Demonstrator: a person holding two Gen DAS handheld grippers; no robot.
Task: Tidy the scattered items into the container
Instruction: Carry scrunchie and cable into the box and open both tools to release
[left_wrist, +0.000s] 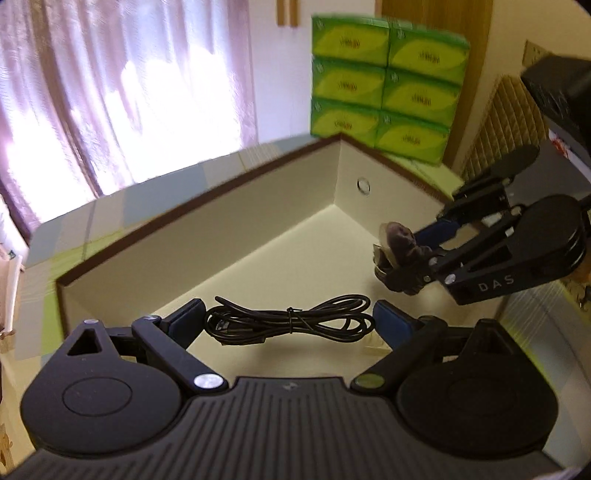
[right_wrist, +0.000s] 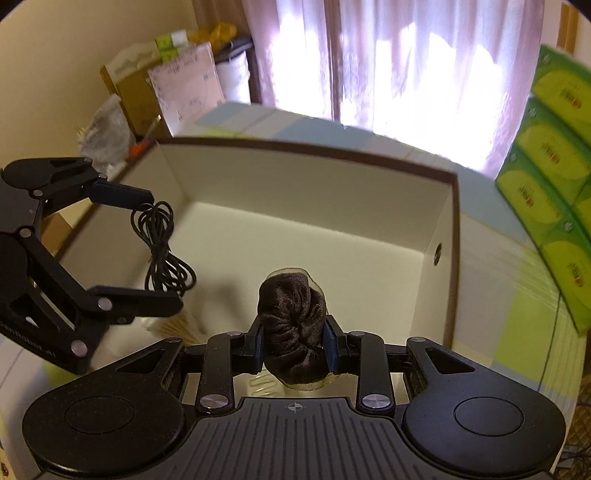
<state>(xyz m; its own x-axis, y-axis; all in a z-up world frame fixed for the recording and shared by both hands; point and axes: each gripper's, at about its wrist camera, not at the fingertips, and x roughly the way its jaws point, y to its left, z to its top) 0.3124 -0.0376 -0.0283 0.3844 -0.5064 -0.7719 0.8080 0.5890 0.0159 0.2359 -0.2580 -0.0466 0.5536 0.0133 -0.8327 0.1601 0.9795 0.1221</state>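
We are pinching a dark velvet scrunchie (right_wrist: 291, 325) in our right gripper (right_wrist: 293, 345) over the open box (right_wrist: 448, 258), while ahead to its left our left gripper (left_wrist: 290, 319), fingers spread, is straddling a bundled black cable (left_wrist: 288, 321) lying inside.

The table (right_wrist: 524, 314) is covered with a cloth in a check of pale blue, grey-white and lime green squares. An open cream box (right_wrist: 448, 258) with a dark brown rim stands directly on it, taking up most of the middle. A small round hole shows in one side wall of the box. Beside the box, at the table's far right corner, a stack of green tissue packs (left_wrist: 384, 85) rests on the cloth, two wide and three high, close to the box's corner. Past the table's left edge, cardboard boxes (right_wrist: 136, 96) and bags are stacked; what they stand on cannot be told.
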